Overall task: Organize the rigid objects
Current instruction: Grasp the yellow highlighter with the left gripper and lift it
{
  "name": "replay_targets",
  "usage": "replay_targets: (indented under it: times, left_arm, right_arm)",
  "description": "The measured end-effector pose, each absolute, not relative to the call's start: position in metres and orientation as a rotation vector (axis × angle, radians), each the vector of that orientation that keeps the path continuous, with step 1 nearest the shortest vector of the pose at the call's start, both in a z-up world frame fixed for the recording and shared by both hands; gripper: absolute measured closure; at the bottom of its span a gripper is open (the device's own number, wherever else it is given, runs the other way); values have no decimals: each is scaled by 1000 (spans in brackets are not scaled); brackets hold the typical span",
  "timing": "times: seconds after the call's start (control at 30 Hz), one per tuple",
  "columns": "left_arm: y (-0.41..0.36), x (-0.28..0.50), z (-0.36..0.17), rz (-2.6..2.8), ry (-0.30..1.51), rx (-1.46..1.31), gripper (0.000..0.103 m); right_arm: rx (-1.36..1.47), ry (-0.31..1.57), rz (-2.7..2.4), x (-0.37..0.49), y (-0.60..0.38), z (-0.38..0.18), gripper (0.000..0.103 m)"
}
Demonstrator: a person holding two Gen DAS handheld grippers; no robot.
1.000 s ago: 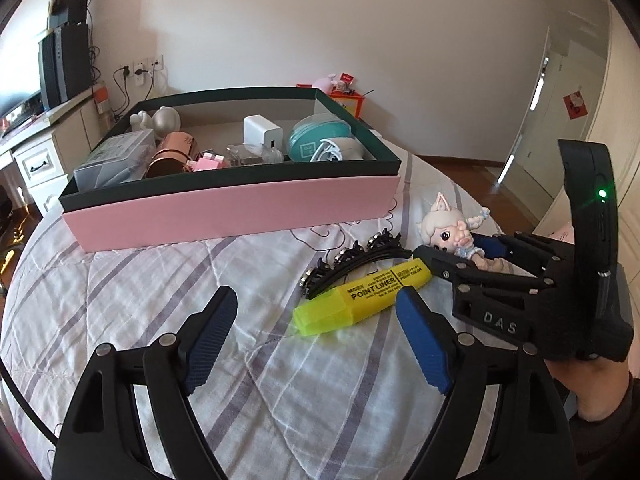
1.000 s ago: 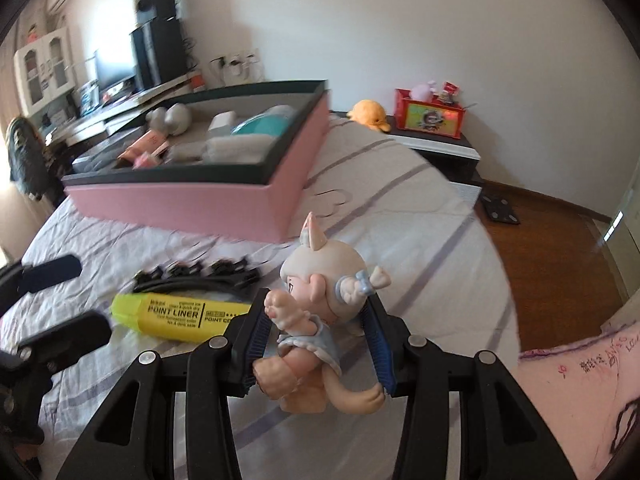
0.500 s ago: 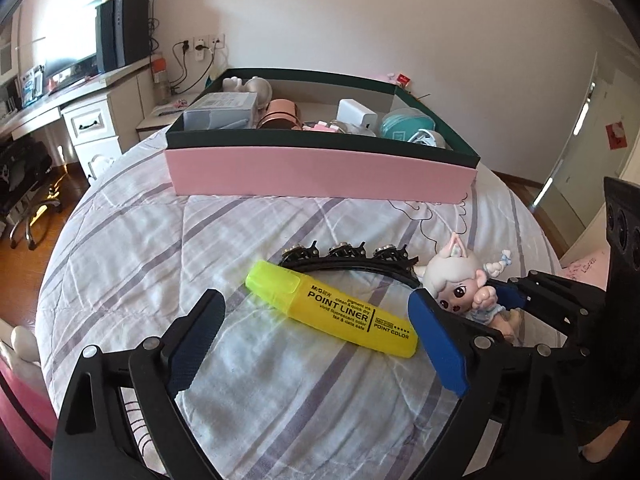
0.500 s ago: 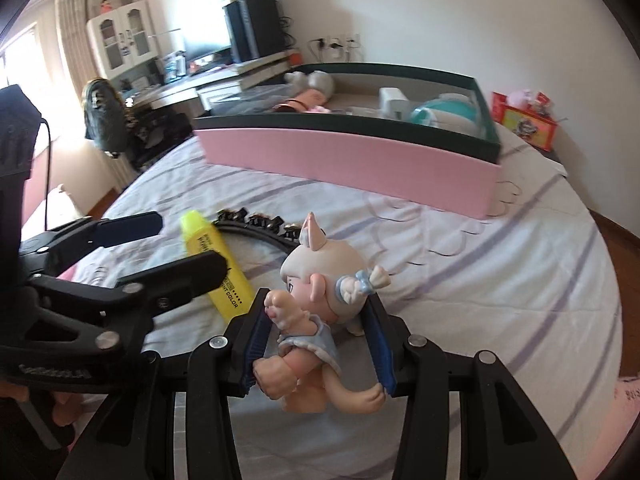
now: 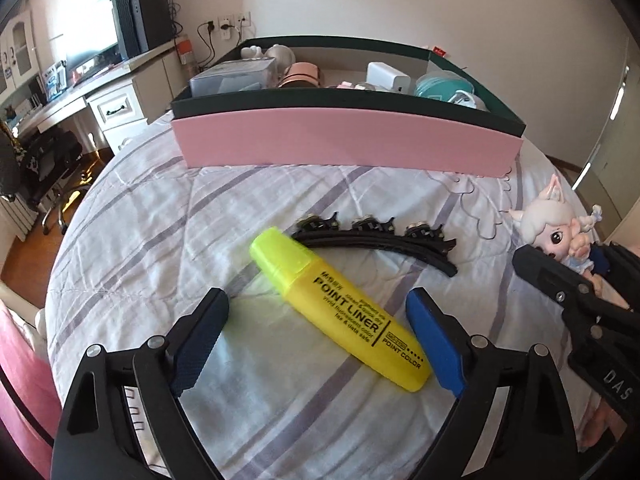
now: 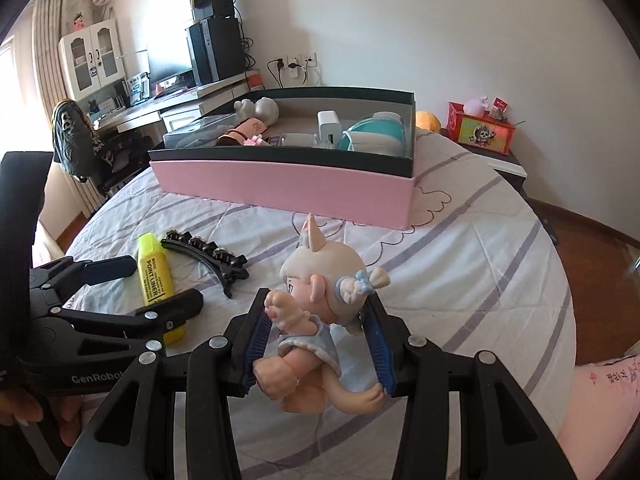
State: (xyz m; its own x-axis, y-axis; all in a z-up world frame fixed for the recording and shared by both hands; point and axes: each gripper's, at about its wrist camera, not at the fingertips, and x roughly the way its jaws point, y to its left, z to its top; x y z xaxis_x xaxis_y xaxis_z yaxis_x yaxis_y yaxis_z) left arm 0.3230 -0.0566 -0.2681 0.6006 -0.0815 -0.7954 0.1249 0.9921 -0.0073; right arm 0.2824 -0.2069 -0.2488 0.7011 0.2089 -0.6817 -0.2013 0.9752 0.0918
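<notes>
Left tool spread wide over the bed, jaws having just been opening, nothing pressed by either pad, yellow highlighter lying flat between them. Long axis of the highlighter running diagonally across the gap, cap end up and to the left, butt end almost against the right-hand pad; judged to need a wrist roll, or a squeeze across the barrel, before a clean grip. Clearly the nearer tool for the highlighter. Just beyond, touching or nearly touching the cap end, black hair clip, curved, lying crosswise. Farther back, pink box with dark green rim, already holding a clear case, a pinkish cylinder, a white charger block, a teal round thing and pale figures at the far end. At the right, right tool clamped on the doll figurine, held clear of the bed, upright, facing left, box ahead of it.
</notes>
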Motion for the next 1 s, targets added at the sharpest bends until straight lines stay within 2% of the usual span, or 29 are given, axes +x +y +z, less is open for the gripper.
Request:
replay_targets:
  times: [0.2,0.23,0.33,0.37,0.43,0.63,1.0]
  left_arm:
    - [-25,312,-270,-56,894,49,12]
    - [-23,313,-270,-55,895,42,18]
    - [-21,315,-268,-51,874,50,46]
    - [-22,317,-269,-66,866,56,50]
    - [-24,316,-267,-93,851,68,77]
    - [-28,301,-254,-141,766,87,76]
    - [-17,237,-177,-156,423,69,76]
  right_arm:
    - [-9,733,268,281,-192,-242,57]
    - [-9,735,271,281,-190,-242,57]
    - [-10,727,274,281,-186,-241,57]
    - [-11,722,274,280,-185,-241,57]
    - [-8,721,276,279,-184,-240,57]
    - [12,675,263,271,-184,-232,57]
    - [22,423,244,227,-176,-173,57]
